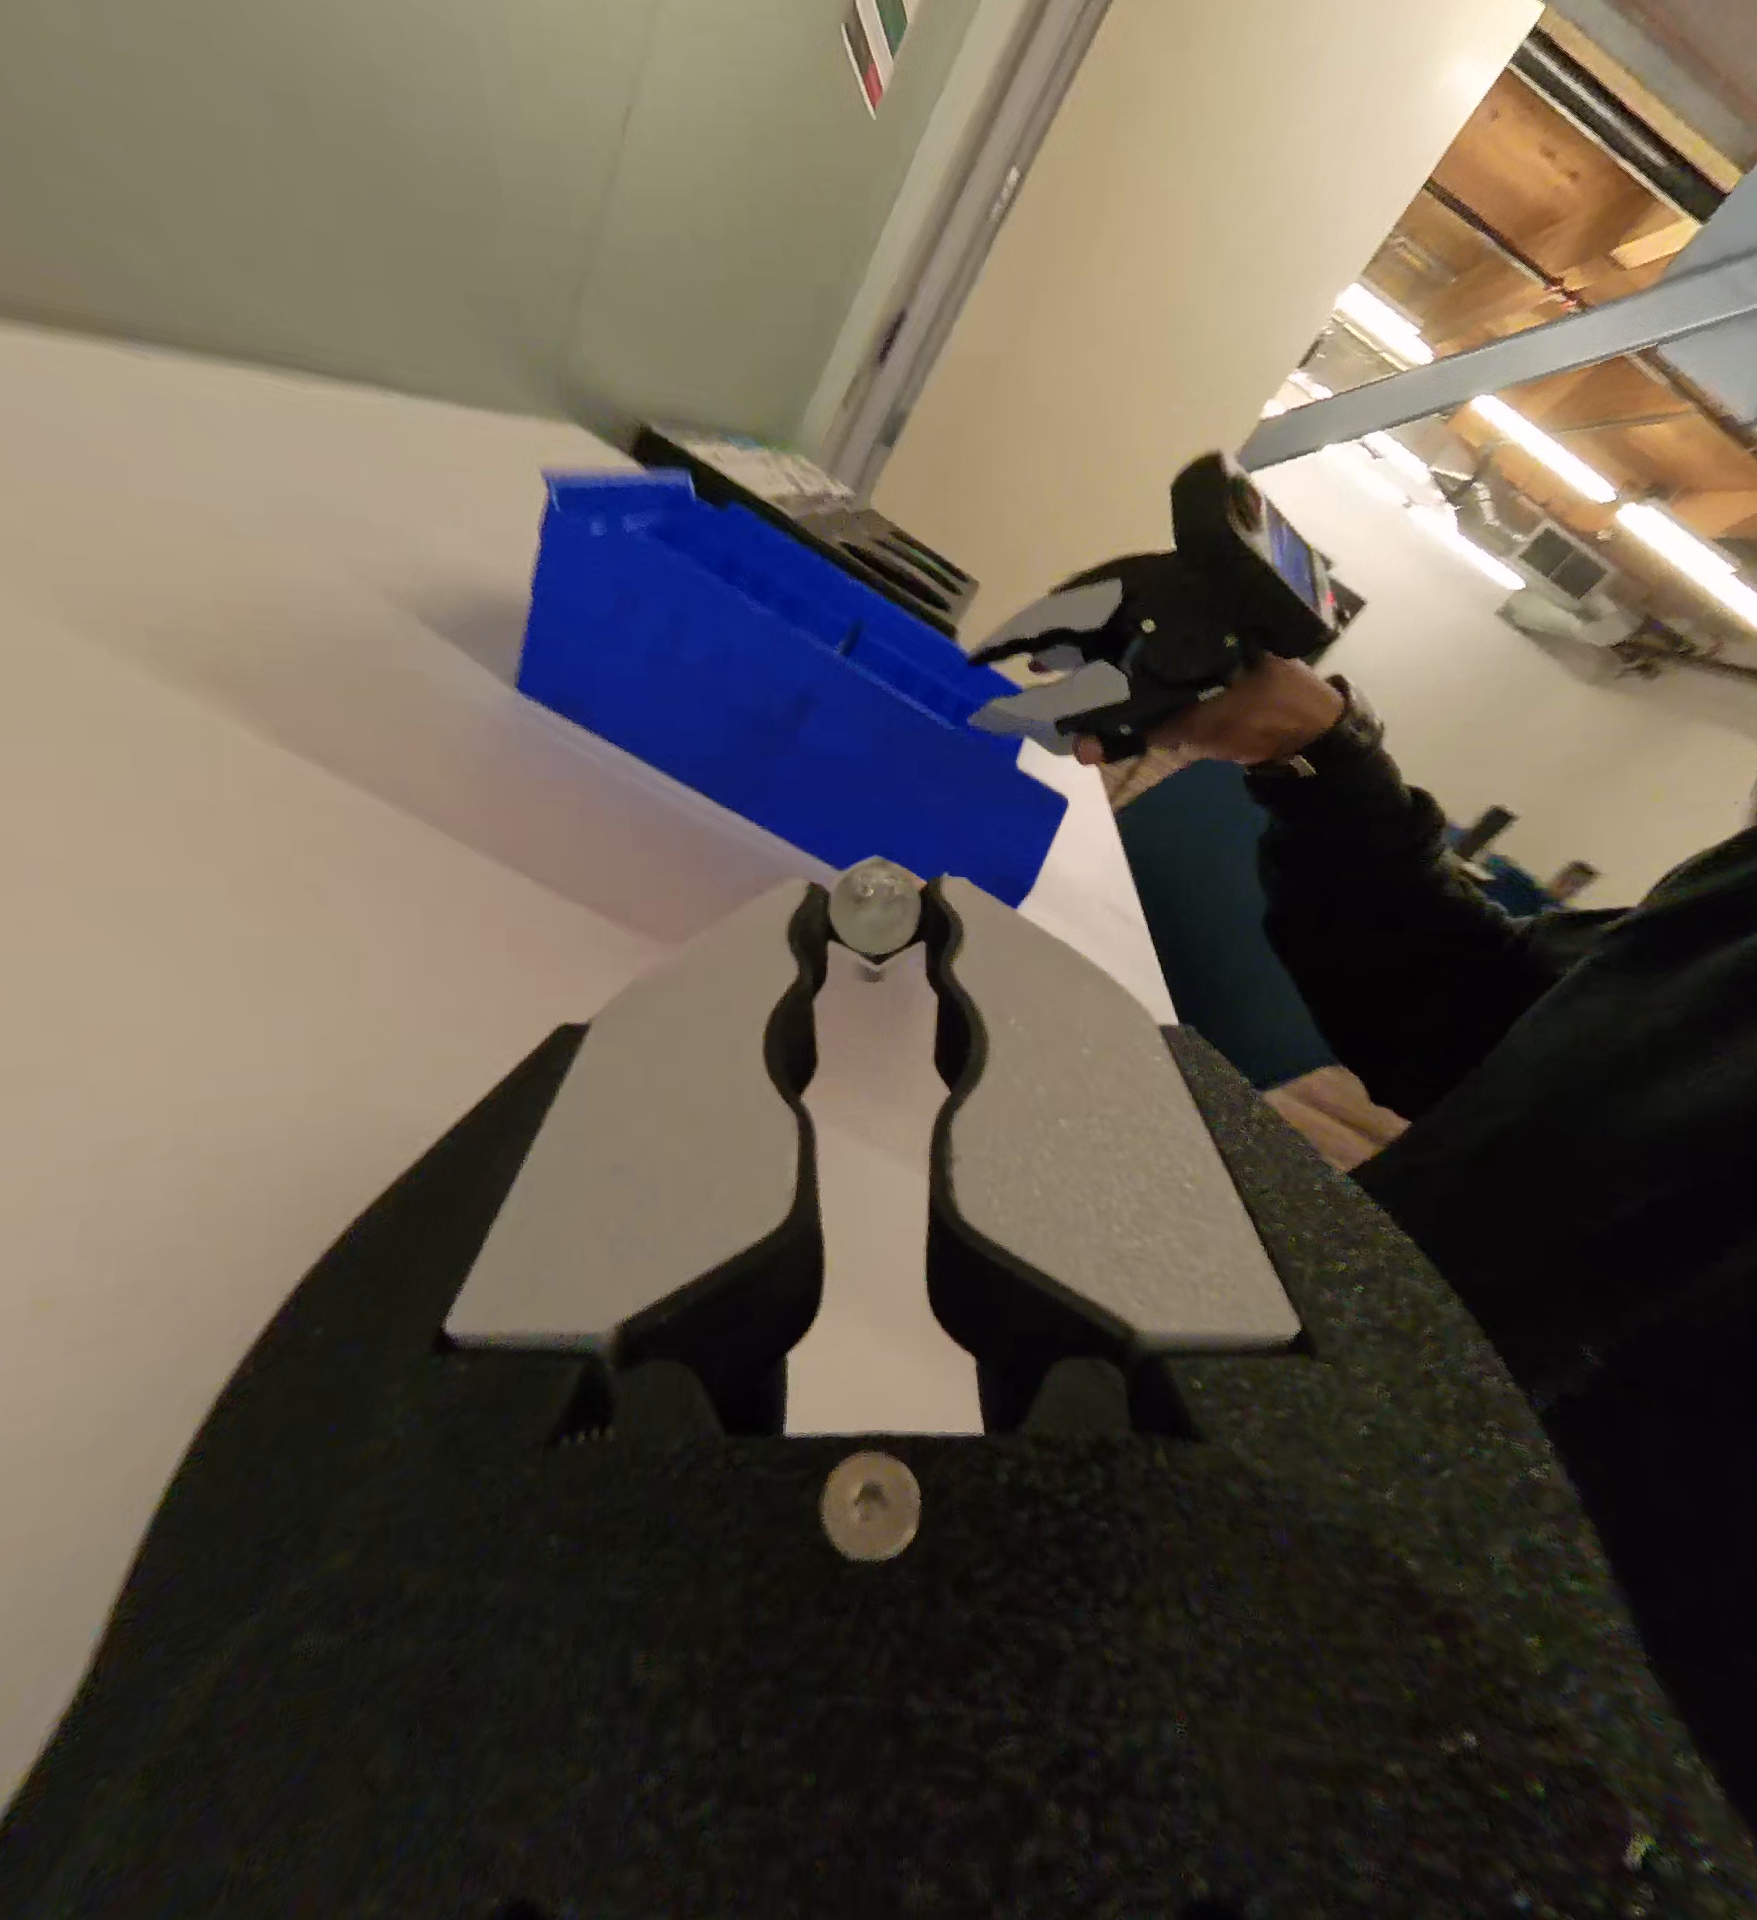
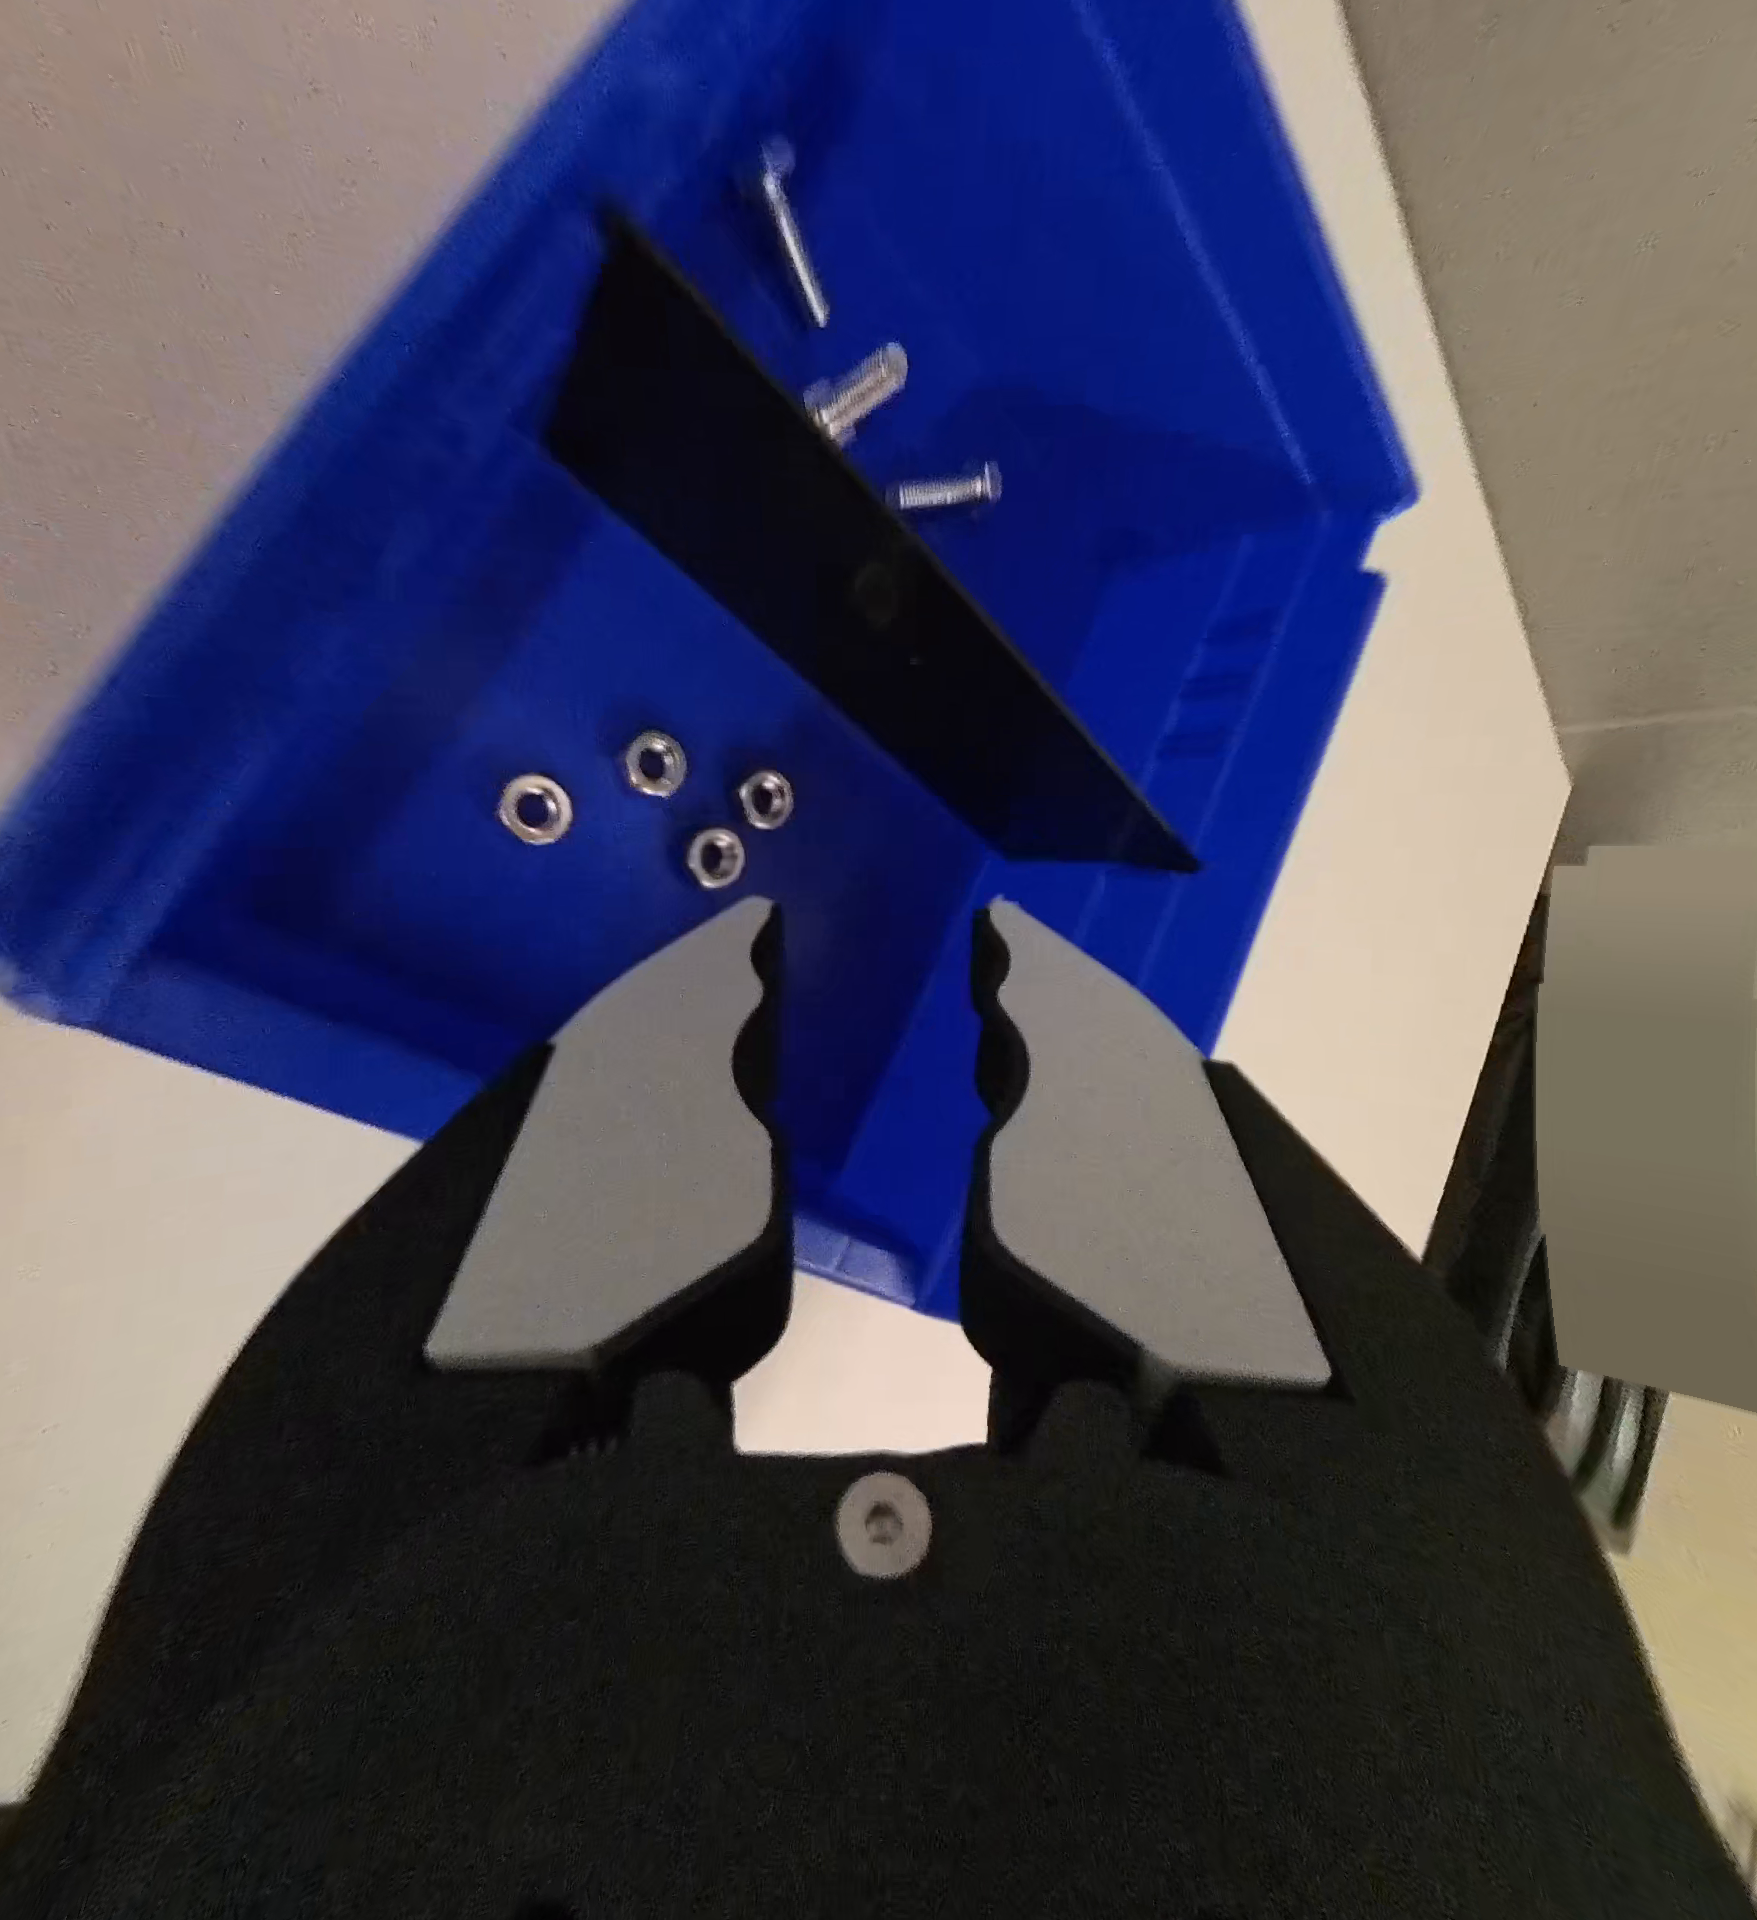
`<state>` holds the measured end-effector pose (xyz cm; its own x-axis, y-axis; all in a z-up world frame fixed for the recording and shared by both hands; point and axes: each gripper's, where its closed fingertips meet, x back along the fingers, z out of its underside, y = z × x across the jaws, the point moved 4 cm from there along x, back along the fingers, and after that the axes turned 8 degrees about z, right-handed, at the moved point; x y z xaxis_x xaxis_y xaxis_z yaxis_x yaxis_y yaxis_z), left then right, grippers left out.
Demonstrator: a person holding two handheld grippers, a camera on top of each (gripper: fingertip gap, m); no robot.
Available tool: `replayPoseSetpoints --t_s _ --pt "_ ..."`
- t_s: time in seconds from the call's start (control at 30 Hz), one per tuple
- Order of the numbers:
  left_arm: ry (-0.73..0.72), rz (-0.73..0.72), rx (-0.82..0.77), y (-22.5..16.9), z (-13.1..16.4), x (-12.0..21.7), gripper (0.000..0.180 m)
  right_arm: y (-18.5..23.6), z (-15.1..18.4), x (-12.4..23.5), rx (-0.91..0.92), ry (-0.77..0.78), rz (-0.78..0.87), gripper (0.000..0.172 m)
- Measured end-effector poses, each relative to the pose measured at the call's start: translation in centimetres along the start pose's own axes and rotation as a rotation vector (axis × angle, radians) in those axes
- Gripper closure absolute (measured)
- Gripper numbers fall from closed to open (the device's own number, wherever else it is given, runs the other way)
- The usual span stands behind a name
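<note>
My left gripper [image 1: 875, 920] fingers pinching a bolt [image 1: 874, 914] above the surface [image 1: 178, 831], bin [image 2: 354, 644] ahead, divider [image 2: 832, 582] between nuts [image 2: 645, 800] and bolts [image 2: 853, 400], right gripper [image 2: 874, 925] over nut side

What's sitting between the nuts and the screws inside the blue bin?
A black divider panel crosses the blue bin between the nuts and the screws, in the right wrist view.

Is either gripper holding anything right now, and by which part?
The left gripper pinches a bolt by its rounded head, at the fingertips. The right gripper holds nothing, open above the blue bin.
</note>
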<state>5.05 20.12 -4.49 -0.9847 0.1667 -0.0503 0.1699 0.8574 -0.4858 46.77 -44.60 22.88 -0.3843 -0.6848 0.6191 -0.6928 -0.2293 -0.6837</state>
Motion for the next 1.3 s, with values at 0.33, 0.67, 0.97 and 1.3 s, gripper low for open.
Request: replayPoseSetpoints --t_s 0.33,0.67,0.97,1.3 --pt "0.02 -0.155 -0.284 -4.7 -8.8 3.1 0.163 -0.2 -3.9 3.5 -0.059 -0.244 0.059 0.143" --pt "0.502 0.162 -0.283 2.4 -9.4 -24.2 0.164 1.3 -4.8 7.9 -0.264 -0.472 0.039 0.148" --pt "0.251 0.307 -0.138 -1.2 -7.2 -24.3 0.163 1.8 -7.1 7.3 -0.282 -0.579 -0.032 0.13" --pt "0.195 0.136 -0.134 -3.2 -3.6 -15.8 0.163 8.1 -14.7 6.1 -0.07 -0.668 -0.06 0.163"
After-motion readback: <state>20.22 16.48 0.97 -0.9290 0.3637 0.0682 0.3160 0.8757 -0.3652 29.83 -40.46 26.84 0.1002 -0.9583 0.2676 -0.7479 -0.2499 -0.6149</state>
